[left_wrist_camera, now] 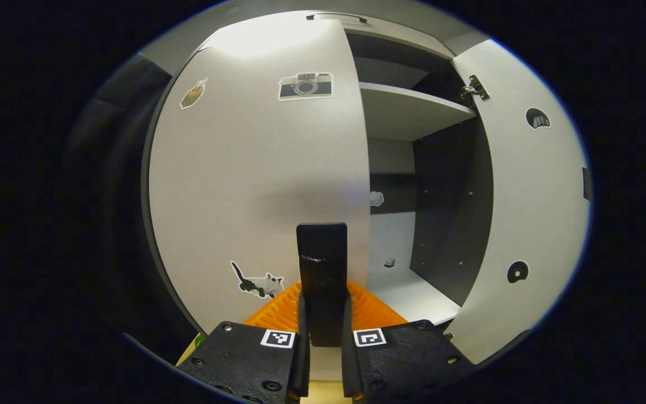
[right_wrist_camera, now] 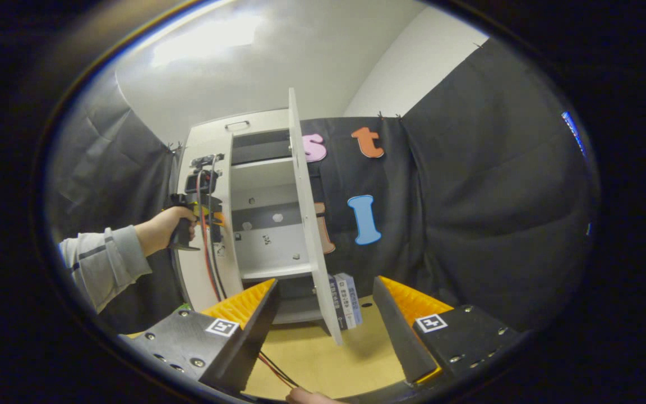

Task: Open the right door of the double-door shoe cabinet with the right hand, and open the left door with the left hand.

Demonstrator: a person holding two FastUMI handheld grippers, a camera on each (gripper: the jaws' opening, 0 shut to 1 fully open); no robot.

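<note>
The white shoe cabinet (left_wrist_camera: 407,112) stands close in front in the left gripper view. Its left door (left_wrist_camera: 255,179) carries several stickers and a black upright handle (left_wrist_camera: 321,252). My left gripper (left_wrist_camera: 323,336) is shut on that handle, one finger on each side. The right door (left_wrist_camera: 530,196) is swung wide open, baring the shelves. In the right gripper view my right gripper (right_wrist_camera: 324,283) stands open and holds nothing, well back from the cabinet. The right door (right_wrist_camera: 307,224) shows edge-on there. A hand (right_wrist_camera: 163,227) holds the left gripper (right_wrist_camera: 202,216) at the left door (right_wrist_camera: 191,280).
Black cloth hangs behind and beside the cabinet. Two or three boxed items (right_wrist_camera: 345,306) stand on the wooden surface (right_wrist_camera: 323,359) at the foot of the open right door. A red and black cable (right_wrist_camera: 208,264) hangs down from the left gripper.
</note>
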